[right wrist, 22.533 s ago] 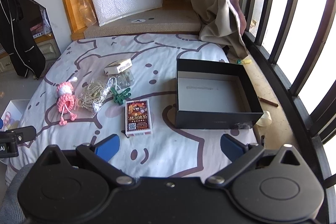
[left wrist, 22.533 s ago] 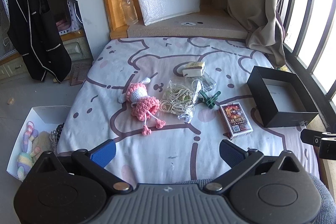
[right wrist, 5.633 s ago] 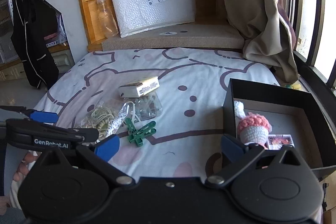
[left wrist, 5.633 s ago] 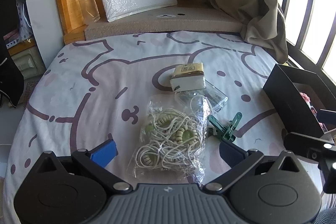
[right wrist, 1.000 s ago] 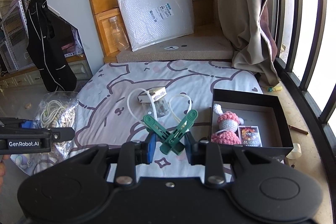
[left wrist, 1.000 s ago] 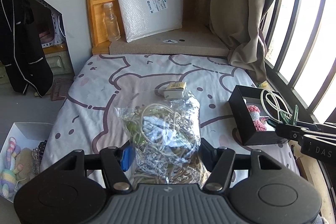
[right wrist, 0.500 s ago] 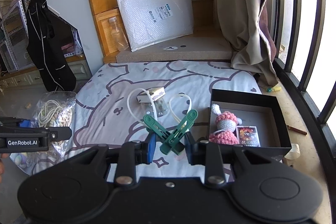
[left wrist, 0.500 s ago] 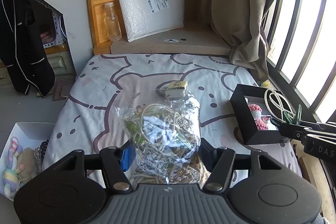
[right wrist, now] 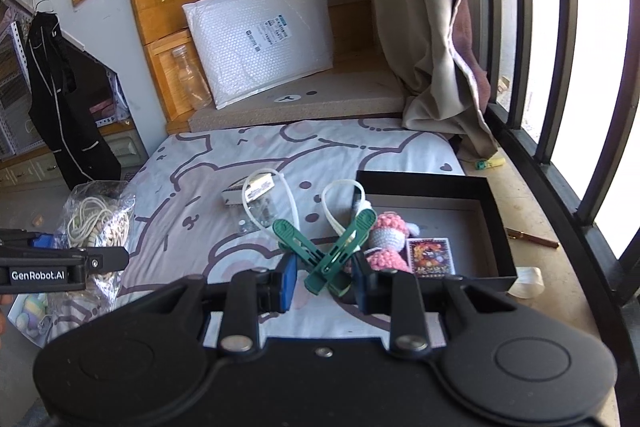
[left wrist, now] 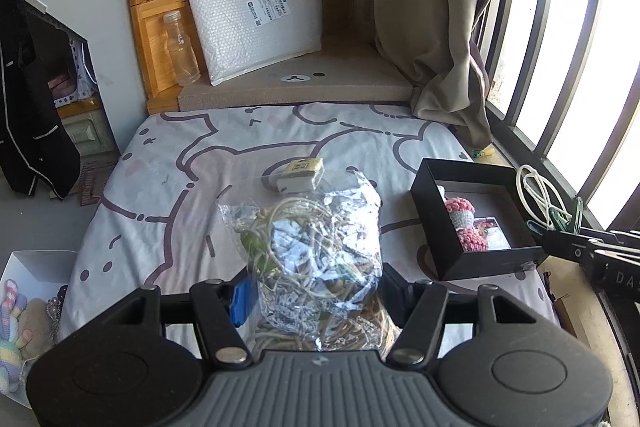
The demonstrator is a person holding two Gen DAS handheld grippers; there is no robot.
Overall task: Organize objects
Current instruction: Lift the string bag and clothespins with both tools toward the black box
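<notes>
Cord bag (left wrist: 316,251) pinched by left gripper (left wrist: 316,301) | green clips (right wrist: 326,253) clamped in right gripper (right wrist: 325,281) | black box (right wrist: 496,227) beside.

The black box (right wrist: 496,227) stands open-topped, with bare floor behind the crocheted doll (right wrist: 386,241) and card pack (right wrist: 430,255). A small carton (left wrist: 299,174) and clear pouch (right wrist: 260,207) occupy the bedsheet (left wrist: 172,187) mid-way; curtain (right wrist: 440,67) and window bars (right wrist: 560,67) close the right.

Bed (left wrist: 168,163) carries black box (left wrist: 430,211), small carton (left wrist: 300,173), perhaps jar (right wrist: 260,209).

One black box (right wrist: 496,223), two green clips (right wrist: 326,247), one doll (right wrist: 386,239).
</notes>
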